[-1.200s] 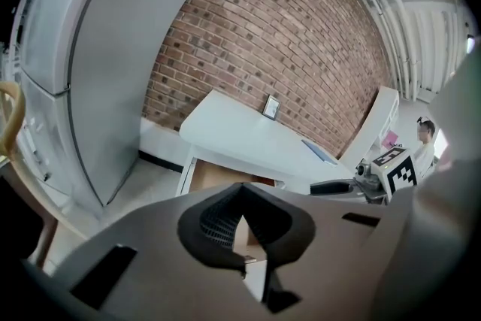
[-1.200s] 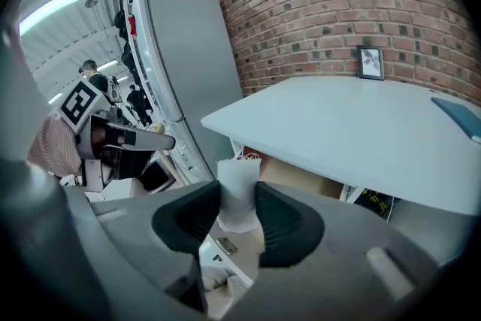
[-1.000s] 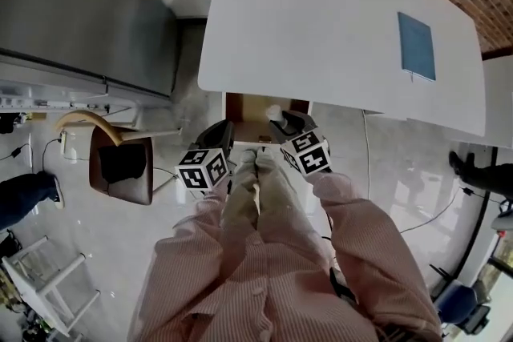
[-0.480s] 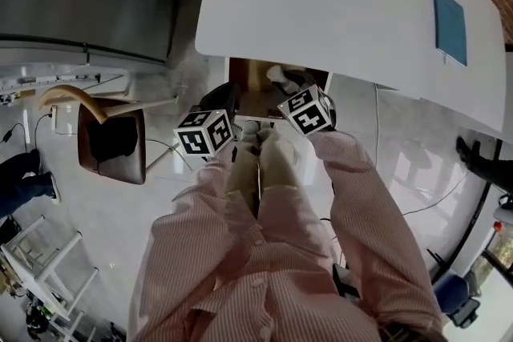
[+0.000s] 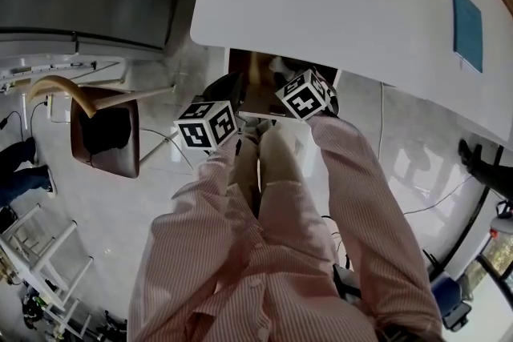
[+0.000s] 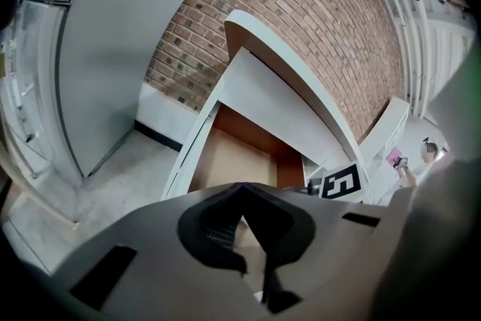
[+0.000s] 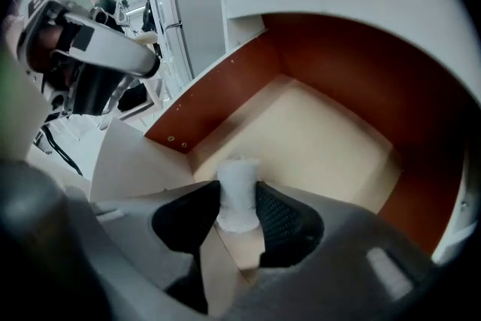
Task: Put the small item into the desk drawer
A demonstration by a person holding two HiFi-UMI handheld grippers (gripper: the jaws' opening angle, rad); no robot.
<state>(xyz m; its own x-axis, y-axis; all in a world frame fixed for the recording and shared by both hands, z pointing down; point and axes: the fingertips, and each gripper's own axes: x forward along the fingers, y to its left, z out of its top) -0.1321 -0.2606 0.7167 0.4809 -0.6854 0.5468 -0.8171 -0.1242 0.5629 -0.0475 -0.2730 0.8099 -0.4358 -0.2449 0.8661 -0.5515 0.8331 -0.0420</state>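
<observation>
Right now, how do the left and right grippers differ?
The right gripper is clamped on the small white item; the left gripper has its jaws together with nothing between them. The right gripper holds its load above the open drawer's floor; the left gripper sits short of the drawer, near its front. Both point toward that drawer.
</observation>
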